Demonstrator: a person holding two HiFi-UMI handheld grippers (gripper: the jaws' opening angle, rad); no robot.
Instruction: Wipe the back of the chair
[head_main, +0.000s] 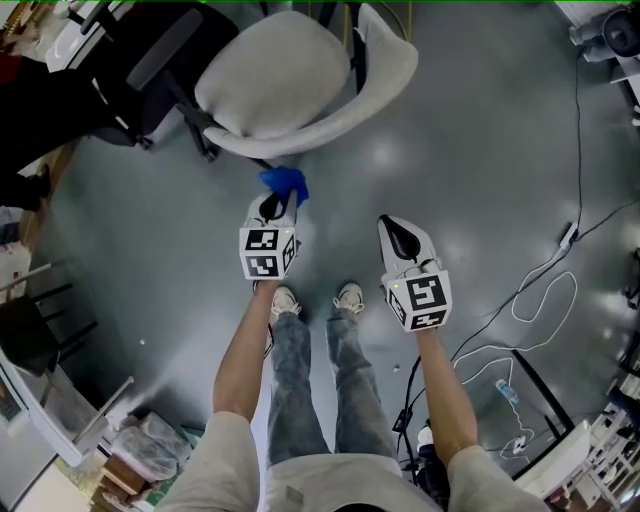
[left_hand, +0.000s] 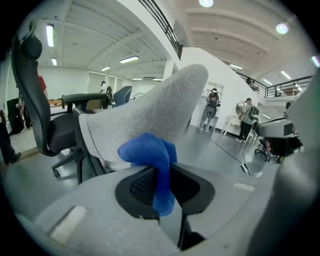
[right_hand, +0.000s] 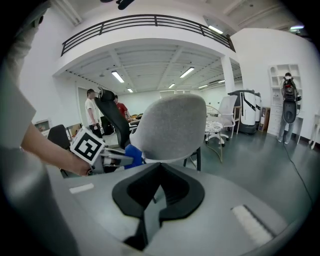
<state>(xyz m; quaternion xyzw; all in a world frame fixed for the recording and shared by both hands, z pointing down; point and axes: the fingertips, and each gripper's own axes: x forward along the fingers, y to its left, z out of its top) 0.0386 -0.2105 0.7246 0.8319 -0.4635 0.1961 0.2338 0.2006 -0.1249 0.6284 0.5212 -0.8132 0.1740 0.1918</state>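
A grey upholstered chair (head_main: 290, 85) stands just ahead of me, its curved back (head_main: 385, 75) wrapping round the seat. My left gripper (head_main: 277, 203) is shut on a blue cloth (head_main: 284, 183), which hangs close to the chair's near edge. In the left gripper view the blue cloth (left_hand: 152, 162) is pinched between the jaws, with the grey chair back (left_hand: 155, 112) directly behind it; I cannot tell whether they touch. My right gripper (head_main: 392, 228) is shut and empty, held to the right of the left one. The right gripper view shows the chair back (right_hand: 170, 125) and the cloth (right_hand: 133, 155).
A black office chair (head_main: 120, 70) stands at the left of the grey one. Cables (head_main: 545, 290) and a bottle (head_main: 507, 392) lie on the floor at the right. Boxes and bags (head_main: 140, 450) sit at the lower left. People (left_hand: 246, 119) stand far off.
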